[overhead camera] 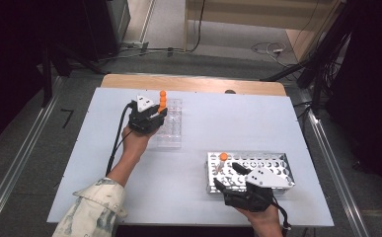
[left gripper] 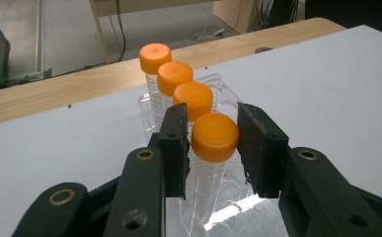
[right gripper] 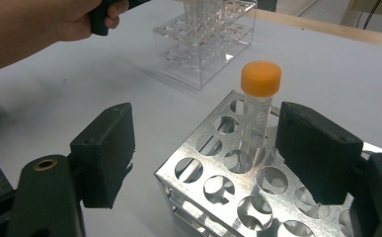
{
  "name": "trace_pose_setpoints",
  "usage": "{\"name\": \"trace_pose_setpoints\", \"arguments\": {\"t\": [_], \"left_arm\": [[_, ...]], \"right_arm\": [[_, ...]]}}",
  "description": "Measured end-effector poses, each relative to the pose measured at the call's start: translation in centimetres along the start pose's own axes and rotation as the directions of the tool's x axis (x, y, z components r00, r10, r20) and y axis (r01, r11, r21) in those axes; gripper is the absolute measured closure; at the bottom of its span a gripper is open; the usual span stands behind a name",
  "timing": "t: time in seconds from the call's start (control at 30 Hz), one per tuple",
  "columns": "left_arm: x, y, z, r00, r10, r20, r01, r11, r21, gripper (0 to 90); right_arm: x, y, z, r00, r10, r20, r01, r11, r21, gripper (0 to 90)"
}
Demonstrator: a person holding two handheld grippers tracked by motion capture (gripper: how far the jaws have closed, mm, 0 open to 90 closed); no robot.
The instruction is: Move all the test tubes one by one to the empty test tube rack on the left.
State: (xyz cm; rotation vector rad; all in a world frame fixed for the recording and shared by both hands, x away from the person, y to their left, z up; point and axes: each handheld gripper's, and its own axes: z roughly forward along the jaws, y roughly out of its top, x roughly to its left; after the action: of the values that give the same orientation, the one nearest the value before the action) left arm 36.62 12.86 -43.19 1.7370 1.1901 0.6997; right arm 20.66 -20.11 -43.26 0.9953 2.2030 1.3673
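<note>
Four orange-capped tubes are held in the clear plastic rack; the nearest is flanked, ungripped, by the left claw. One orange-capped tube is seated in the perforated metal rack, beside which the right claw is spread wide, empty.

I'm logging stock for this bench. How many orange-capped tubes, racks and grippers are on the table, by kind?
Orange-capped tubes: 5, with 4 in the clear rack (nearest one) and 1 in the metal rack (tube)
Racks: 2
Grippers: 2, the left gripper and the right gripper
Total: 9
</note>
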Motion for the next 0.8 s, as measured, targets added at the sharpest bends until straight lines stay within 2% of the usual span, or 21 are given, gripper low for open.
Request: {"name": "trace_pose_setpoints", "arguments": {"t": [0.23, 0.33, 0.67, 0.8], "left_arm": [[-0.1, -0.2, 0.0, 0.9999, 0.01, -0.006, -0.01, 0.9999, 0.007, 55.4], [-0.1, -0.4, 0.0, 1.0, 0.0, -0.005, 0.0, 1.0, 0.007, 50.6], [-0.5, -0.6, -1.1, 0.9998, -0.007, -0.017, 0.007, 1.0, -0.005, 35.7], [-0.9, -0.9, -1.6, 0.9998, -0.011, -0.016, 0.011, 0.9999, 0.011, 27.0]], "right_arm": [[0.0, 0.0, 0.0, 1.0, -0.002, 0.001, 0.002, 1.0, -0.001, 21.6], [0.0, 0.0, 0.1, 1.0, 0.005, 0.003, -0.005, 1.0, 0.003, 21.6], [0.0, -0.1, 0.1, 1.0, 0.002, 0.007, -0.002, 1.0, 0.005, 21.6], [0.0, -0.1, 0.1, 1.0, 0.0, 0.01, 0.0, 1.0, 0.003, 21.6]]}}
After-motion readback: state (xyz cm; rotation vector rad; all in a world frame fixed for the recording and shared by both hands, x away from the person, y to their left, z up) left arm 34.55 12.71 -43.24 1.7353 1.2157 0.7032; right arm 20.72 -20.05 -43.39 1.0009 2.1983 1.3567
